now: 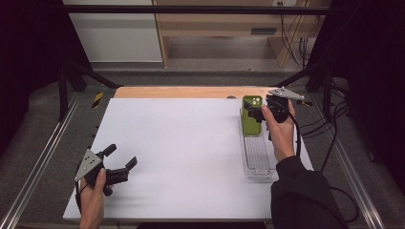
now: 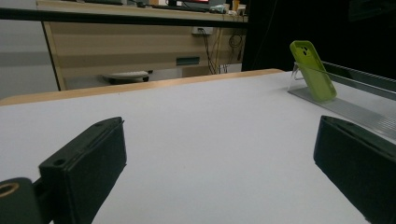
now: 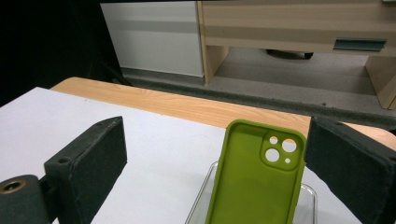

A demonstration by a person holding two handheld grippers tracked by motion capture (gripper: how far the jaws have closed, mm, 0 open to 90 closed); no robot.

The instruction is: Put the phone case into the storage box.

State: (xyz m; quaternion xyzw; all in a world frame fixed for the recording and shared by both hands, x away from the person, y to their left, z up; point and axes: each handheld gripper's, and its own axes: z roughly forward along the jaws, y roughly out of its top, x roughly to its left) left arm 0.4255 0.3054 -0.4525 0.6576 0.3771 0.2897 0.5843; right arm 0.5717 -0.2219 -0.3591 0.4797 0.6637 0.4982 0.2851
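A green phone case (image 1: 251, 115) stands upright, leaning in the far end of a clear plastic rack (image 1: 258, 155) at the table's right side. My right gripper (image 1: 263, 110) is open right beside the case. In the right gripper view the case (image 3: 254, 186) rises between the spread jaws of my right gripper (image 3: 217, 135), its camera-cutout edge close to the right jaw. My left gripper (image 1: 122, 156) is open low over the white mat at the near left, with nothing between its jaws. The left gripper view shows my left gripper (image 2: 219, 135) and, far off, the case (image 2: 312, 70).
A white mat (image 1: 181, 143) covers the table, with a wooden strip (image 1: 191, 92) along its far edge. Metal rails (image 1: 43, 157) run along both sides. Cabinets (image 1: 114, 33) and hanging cables (image 1: 296, 43) lie beyond the table.
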